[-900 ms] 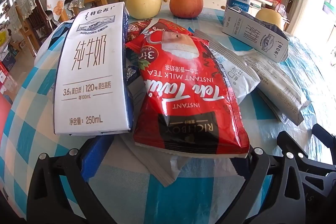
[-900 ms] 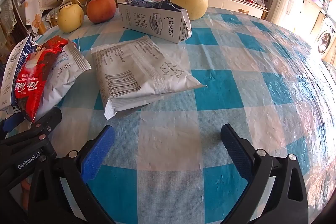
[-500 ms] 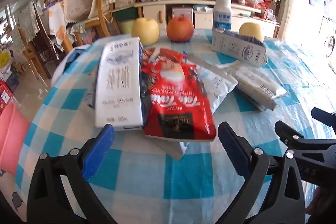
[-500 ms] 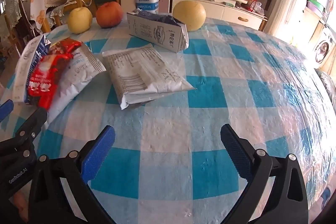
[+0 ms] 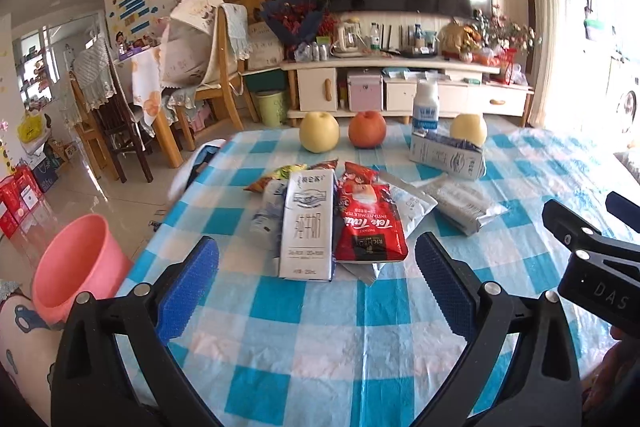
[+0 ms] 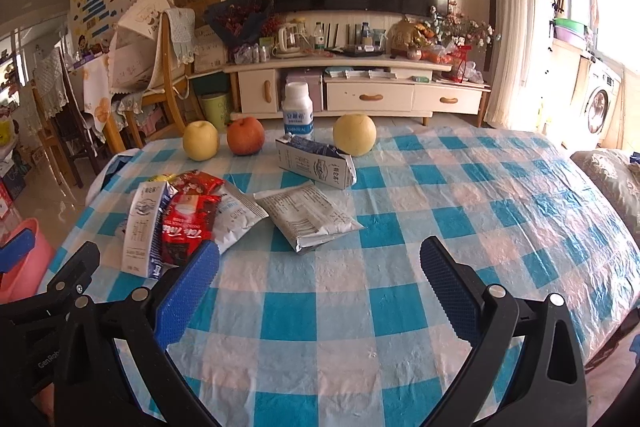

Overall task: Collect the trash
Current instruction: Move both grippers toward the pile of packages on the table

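1. Trash sits bunched on the checked tabletop: white milk carton touching the red tea packet (silver wrapper just right of that packet).
2. Left gripper spread wide, nothing between its pads.
3. Right gripper same, hovering near the packet, empty.
4. Pink bin stands left of the carton, off the tabletop.

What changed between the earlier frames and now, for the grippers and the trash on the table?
Both grippers pulled back and up from the table: the milk carton and red tea packet now look smaller and farther from the left gripper, and the right gripper retreated likewise. Nothing was grasped or released. Both jaws stayed wide open and empty; the trash, fruit and bottle kept their places.
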